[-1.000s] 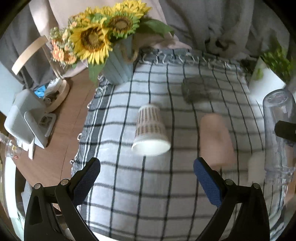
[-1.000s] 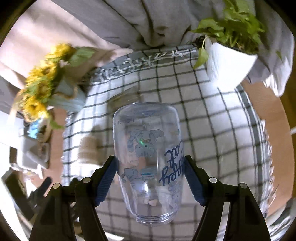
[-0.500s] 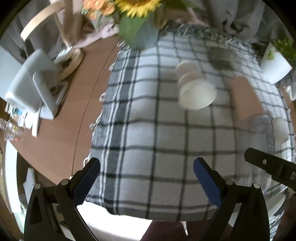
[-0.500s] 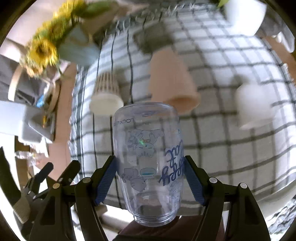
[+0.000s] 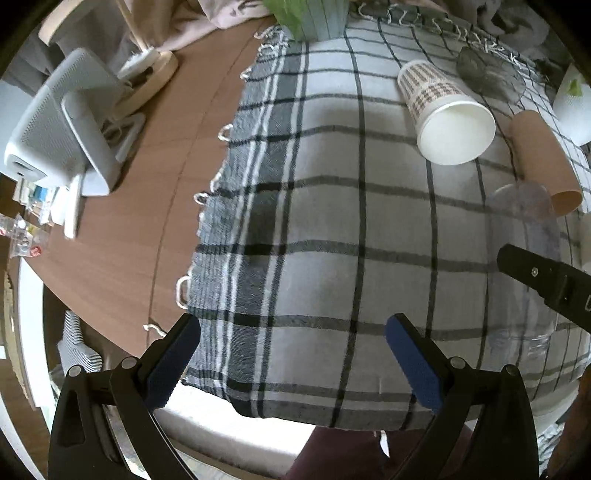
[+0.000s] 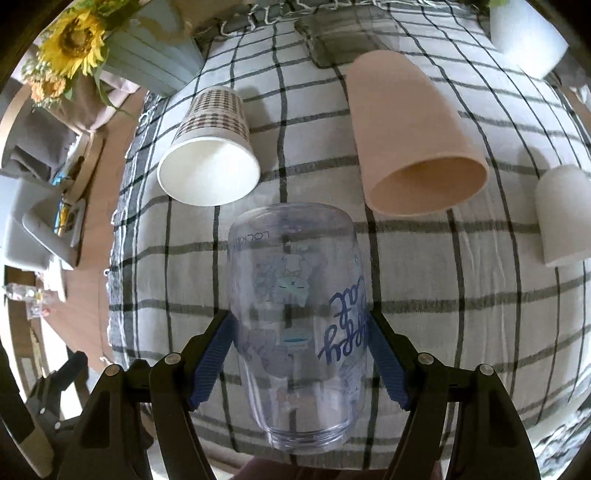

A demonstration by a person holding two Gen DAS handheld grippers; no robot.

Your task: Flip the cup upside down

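Observation:
My right gripper (image 6: 301,350) is shut on a clear plastic cup (image 6: 295,314) with a blue cartoon print, held above the checked tablecloth (image 6: 461,295) with its closed base pointing away from the camera and its open rim toward it. The cup also shows in the left wrist view (image 5: 524,266), at the right, with a black finger of the right gripper (image 5: 543,284) across it. My left gripper (image 5: 291,354) is open and empty over the near edge of the cloth (image 5: 314,221).
A patterned paper cup (image 6: 210,155) and a tan cup (image 6: 410,136) lie on their sides. A small white cup (image 6: 563,218) stands upside down at right. A sunflower vase (image 6: 147,51), a white pot (image 6: 524,33) and a grey device (image 5: 62,129) stand around.
My right gripper has tilted further down over the table with the clear cup. My left gripper has drawn back toward the near table edge and stays open.

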